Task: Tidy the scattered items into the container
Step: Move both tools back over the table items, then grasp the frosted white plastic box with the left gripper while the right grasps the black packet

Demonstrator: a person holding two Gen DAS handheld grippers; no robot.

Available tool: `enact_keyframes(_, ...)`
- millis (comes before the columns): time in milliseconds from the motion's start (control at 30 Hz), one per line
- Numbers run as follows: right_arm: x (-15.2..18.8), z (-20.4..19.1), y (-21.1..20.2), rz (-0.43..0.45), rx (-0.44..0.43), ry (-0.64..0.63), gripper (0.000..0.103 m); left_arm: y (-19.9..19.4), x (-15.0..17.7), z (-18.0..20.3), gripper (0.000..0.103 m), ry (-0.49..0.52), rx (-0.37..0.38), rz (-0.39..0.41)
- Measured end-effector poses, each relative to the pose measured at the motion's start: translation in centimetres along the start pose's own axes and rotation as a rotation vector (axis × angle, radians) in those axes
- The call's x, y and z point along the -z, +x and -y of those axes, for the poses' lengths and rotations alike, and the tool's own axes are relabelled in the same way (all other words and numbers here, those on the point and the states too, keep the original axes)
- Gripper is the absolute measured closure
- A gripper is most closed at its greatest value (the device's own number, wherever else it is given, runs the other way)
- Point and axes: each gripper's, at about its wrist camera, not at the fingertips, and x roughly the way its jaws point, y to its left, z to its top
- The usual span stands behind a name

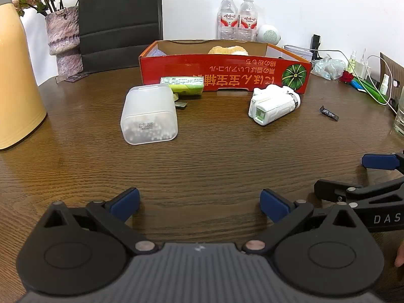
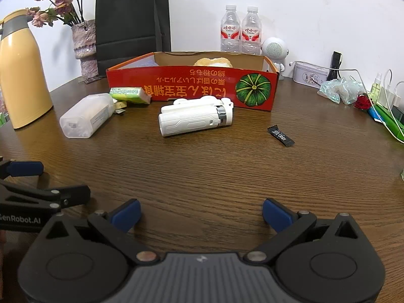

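Dark wood worktop point(image 2: 214, 176) carries a white device point(image 2: 194, 119) lying crosswise just before the red box point(image 2: 176, 85), straight ahead of the right tongs point(image 2: 200, 216); left tongs point(image 1: 199, 204) sit further left. Both are spread, empty.

My two wrist views sit low over the bench point(image 1: 202, 156), side by side, facing the red cardboard box point(image 2: 192, 88) from mid-range; both share it

Jar point(image 1: 149, 116) left of binoculars point(image 1: 274, 106)
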Motion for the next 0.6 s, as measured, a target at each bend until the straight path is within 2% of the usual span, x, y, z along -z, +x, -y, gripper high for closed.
enact_keyframes(200, 0.0, 0.6, -0.2, 0.018, -0.023, 0.027, 0.002, -0.1, -0.4, -0.5, 0.0, 0.006, 0.009, 0.017)
enact_keyframes(267, -0.6, 1.7, -0.4, 0.037, -0.038, 0.046, 0.01, -0.2, -1.8, -1.2, 0.0, 0.031, -0.012, 0.049)
enact_keyframes(333, -1.9, 3.2, -0.3, 0.05, -0.042, 0.057, 0.026, 0.1, -3.9, -2.2, 0.0, 0.054, -0.068, 0.103)
enact_keyframes(367, -2.8, 4.0, -0.1, 0.054, -0.039, 0.061, 0.03, 0.6, -4.8, -2.7, 0.0, 0.057, -0.084, 0.103)
enact_keyframes(433, -4.5, 5.6, 0.7, 0.072, -0.007, 0.064, 0.043, 2.6, -6.9, -4.0, 0.0, 0.047, -0.085, 0.053)
enact_keyframes(500, -5.9, 6.7, 1.8, 0.08, 0.047, 0.054, 0.048, 4.4, -8.3, -4.9, 0.0, 0.009, -0.079, 0.006)
enact_keyframes(600, -7.3, 7.8, 3.9, 0.072, 0.075, 0.033, 0.055, 5.4, -8.8, -5.8, 0.0, -0.033, -0.029, 0.021)
